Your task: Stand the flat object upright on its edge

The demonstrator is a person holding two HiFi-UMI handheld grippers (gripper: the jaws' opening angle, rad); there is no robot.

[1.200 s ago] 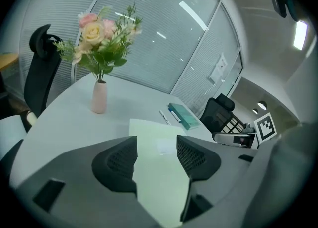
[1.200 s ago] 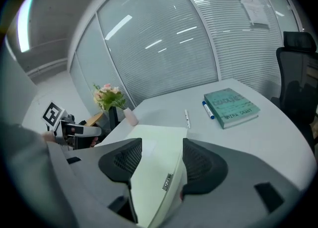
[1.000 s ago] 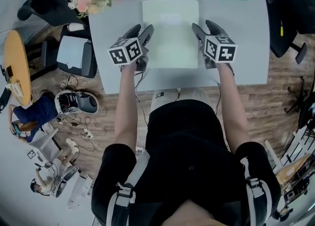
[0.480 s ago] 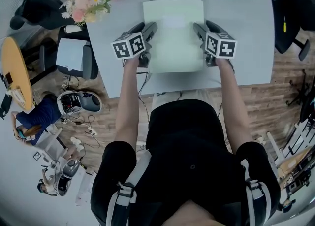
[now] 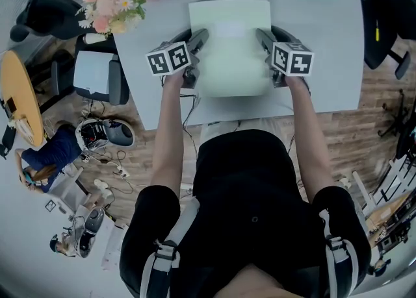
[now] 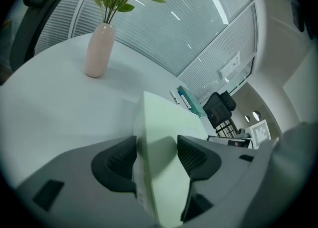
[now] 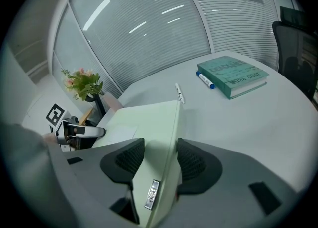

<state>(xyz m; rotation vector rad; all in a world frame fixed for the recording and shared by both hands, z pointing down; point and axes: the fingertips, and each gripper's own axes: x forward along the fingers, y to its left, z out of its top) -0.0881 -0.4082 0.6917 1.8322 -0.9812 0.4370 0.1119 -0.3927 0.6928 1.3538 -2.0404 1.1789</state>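
Head view: one pale green flat rectangular case [image 5: 231, 43] lies on one grey table [image 5: 325, 63], with left gripper [image 5: 194, 36] and right gripper [image 5: 270, 34] at its two sides.

Left gripper view: the jaws pinch the case's left edge, and one pink vase [image 6: 98, 48] stands beyond.

Right gripper view: the jaws, just closing, clamp the case's right edge. Beyond lie one teal book [image 7: 233, 75], one white pen [image 7: 179, 94] and one blue marker [image 7: 205, 81].

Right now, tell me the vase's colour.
Pale pink; the vase shows best in the left gripper view.

Overhead, we look steeply down from the head onto the white desk [image 5: 325, 50]. Two more cameras ride low and close behind the left claw [image 5: 190, 36] and right claw [image 5: 272, 32], facing across it; all share the pale green flat box [image 5: 231, 43].
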